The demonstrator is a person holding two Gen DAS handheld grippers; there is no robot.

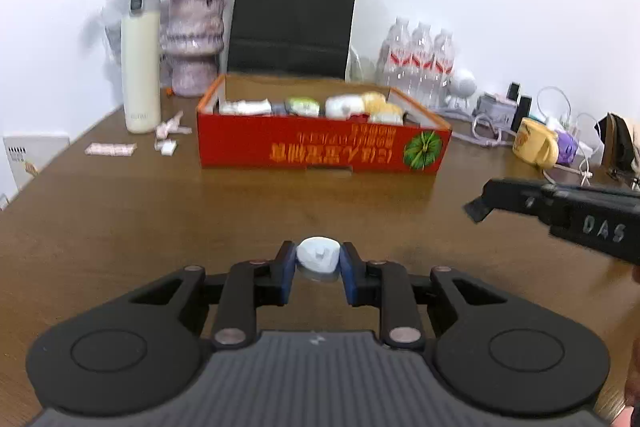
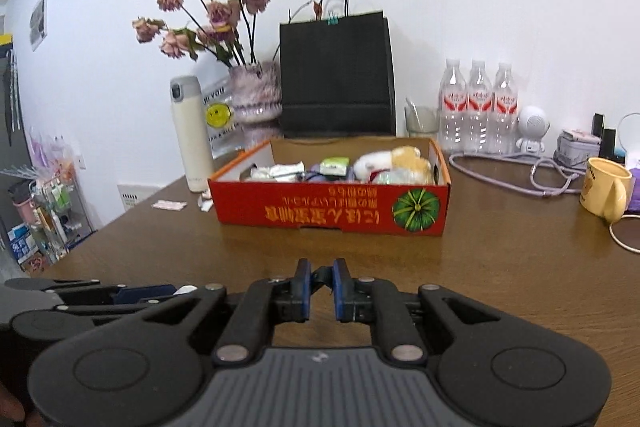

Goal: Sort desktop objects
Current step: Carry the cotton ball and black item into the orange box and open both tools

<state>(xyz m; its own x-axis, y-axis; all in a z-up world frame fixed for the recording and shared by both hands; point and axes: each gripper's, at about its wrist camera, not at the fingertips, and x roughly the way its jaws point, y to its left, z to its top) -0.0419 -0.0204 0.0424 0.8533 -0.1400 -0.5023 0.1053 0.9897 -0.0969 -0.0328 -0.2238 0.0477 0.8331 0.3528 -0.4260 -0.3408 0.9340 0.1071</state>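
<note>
two tongs loaded above the brown surface, red box ahead

the left tongs pinch a small white rounded plastic object between their blue pads, holding it above the brown wooden surface. the right tongs are pressed nearly together on a small black clip-like piece caught between their blue pads; in the left wrist view the same tongs come in from the right edge with the dark piece at their tip, clear of the wood.

straight ahead of both sits an open red cardboard box with upside-down yellow lettering and a green pumpkin picture. it already holds white packets, a green-labelled pack and a white and yellow plush toy.

behind the box stands a black paper bag with cord handles. left of it are a mottled purple ceramic vase of dried pink roses and a tall cream flask. a few pink and white wrappers lie on the wood near the flask, left of the box. to the right of the box are three clear water bottles with red labels, a small white robot-shaped figure, a coiled lilac cable and a yellow ceramic mug.
</note>
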